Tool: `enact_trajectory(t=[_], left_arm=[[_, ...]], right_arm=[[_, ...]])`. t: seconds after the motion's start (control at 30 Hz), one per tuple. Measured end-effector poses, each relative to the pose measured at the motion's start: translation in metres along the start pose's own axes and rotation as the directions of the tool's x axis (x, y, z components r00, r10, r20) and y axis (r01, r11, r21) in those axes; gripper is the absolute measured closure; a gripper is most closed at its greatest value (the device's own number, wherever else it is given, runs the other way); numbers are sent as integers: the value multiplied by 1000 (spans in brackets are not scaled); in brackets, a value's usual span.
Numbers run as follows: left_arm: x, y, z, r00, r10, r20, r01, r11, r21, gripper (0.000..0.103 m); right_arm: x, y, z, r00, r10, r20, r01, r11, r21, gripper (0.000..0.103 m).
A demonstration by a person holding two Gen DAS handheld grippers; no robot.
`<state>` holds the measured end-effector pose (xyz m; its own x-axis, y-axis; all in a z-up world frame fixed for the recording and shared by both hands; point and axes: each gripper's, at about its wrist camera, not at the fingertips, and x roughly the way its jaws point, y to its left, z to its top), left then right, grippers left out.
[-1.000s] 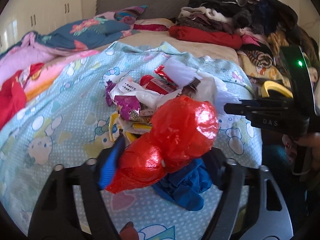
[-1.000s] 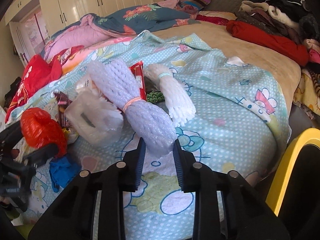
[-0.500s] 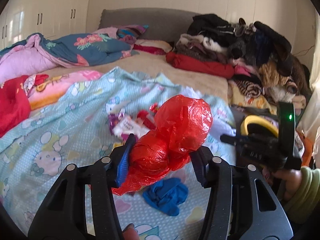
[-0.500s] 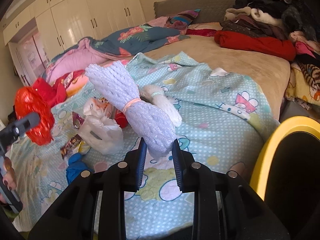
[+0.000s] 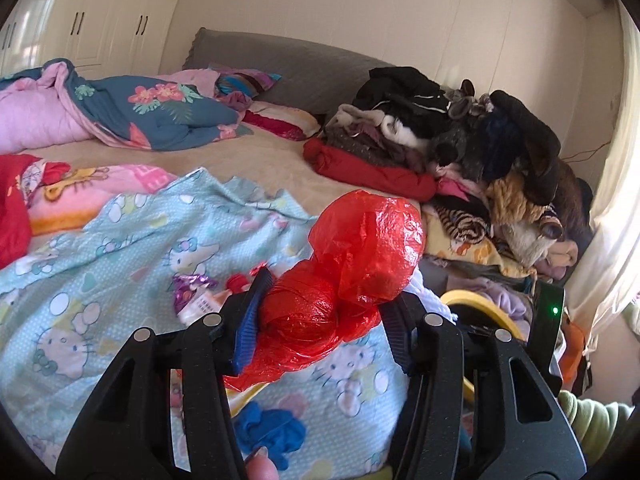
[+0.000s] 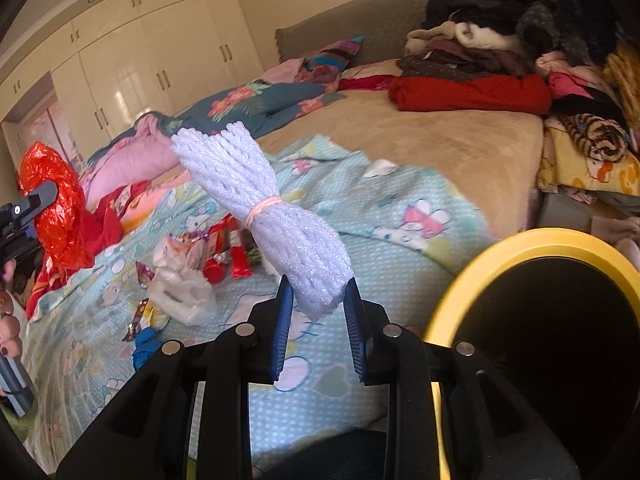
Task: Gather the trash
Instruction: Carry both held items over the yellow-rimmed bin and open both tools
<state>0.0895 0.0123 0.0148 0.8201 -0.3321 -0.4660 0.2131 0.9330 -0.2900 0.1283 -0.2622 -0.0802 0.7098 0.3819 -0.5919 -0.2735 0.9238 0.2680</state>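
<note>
My left gripper point(image 5: 324, 312) is shut on a crumpled red plastic bag point(image 5: 352, 264) and holds it above the bed; the bag also shows in the right wrist view point(image 6: 56, 204). My right gripper point(image 6: 318, 308) is shut on a white foam net bundle point(image 6: 264, 208) tied with an orange rubber band, held up beside the yellow-rimmed trash bin point(image 6: 532, 240). Snack wrappers point(image 6: 224, 252), a white plastic bag point(image 6: 180, 292) and a blue glove point(image 5: 268, 428) lie on the light blue cartoon sheet point(image 6: 400, 216).
A pile of clothes point(image 5: 460, 136) fills the bed's right side. A flowered quilt point(image 5: 152, 112) and pink bedding point(image 5: 28, 116) lie at the back left. White wardrobes point(image 6: 140, 68) stand behind. The bin rim point(image 5: 480, 308) shows by the bed's edge.
Both grippers have risen from the bed with their loads. The right gripper has moved toward the yellow bin, which now looms larger at its right.
</note>
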Motion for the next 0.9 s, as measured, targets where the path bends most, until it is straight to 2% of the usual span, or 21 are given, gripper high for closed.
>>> enact_trajectory(t=[0.2, 0.43, 0.7, 0.9], left_arm=[[8, -23, 6, 999, -32, 2, 32, 999, 25, 59], [31, -60, -2, 991, -120, -53, 122, 992, 41, 59], [58, -113, -16, 973, -205, -110, 214, 973, 85, 59], [75, -143, -25, 956, -254, -147, 270, 958, 100, 59]], right_arm=[[-19, -28, 2, 999, -40, 29, 39, 998, 46, 78], [-43, -65, -3, 994, -95, 50, 88, 988, 124, 78], [-67, -104, -7, 988, -142, 54, 129, 973, 192, 78], [-74, -130, -7, 988, -152, 25, 143, 964, 225, 78]])
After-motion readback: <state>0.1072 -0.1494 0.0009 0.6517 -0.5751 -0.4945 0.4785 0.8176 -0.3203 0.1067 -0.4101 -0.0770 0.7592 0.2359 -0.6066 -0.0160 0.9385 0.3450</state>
